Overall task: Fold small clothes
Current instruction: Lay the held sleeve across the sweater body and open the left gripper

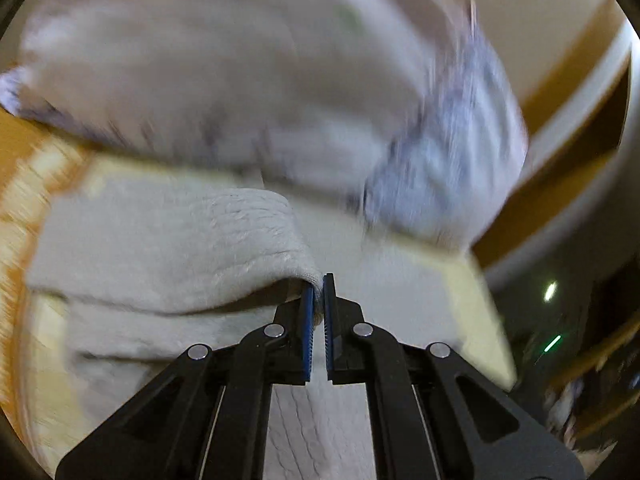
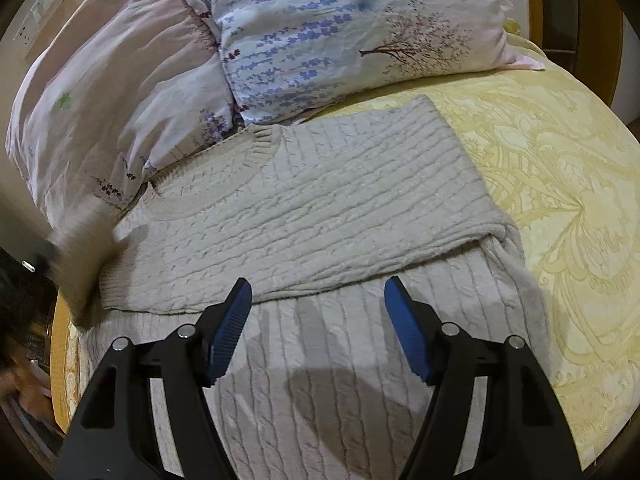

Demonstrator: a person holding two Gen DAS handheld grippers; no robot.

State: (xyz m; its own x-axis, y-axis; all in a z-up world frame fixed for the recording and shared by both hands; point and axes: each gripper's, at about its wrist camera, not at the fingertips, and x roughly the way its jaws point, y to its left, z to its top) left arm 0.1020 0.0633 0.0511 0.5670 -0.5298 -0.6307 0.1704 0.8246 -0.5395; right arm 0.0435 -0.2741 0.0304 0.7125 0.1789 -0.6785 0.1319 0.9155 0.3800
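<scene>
A pale grey cable-knit sweater (image 2: pixel 320 200) lies flat on the bed, neckline toward the pillows, with one layer folded across its body. My right gripper (image 2: pixel 318 292) hovers open just above the lower part of the sweater, nothing between its blue pads. In the left wrist view my left gripper (image 1: pixel 319 284) is shut on a bunched edge of the sweater (image 1: pixel 160 248), which lifts in a fold to the left of the fingers. At the sweater's left edge in the right wrist view, a blurred grey piece of knit (image 2: pixel 80 264) is raised.
Two floral pillows (image 2: pixel 340 32) (image 2: pixel 112 92) lie against the head of the bed behind the sweater. A yellow patterned bedspread (image 2: pixel 560 200) stretches to the right. The wooden bed frame (image 2: pixel 60 320) edges the left side, with dark clutter beyond.
</scene>
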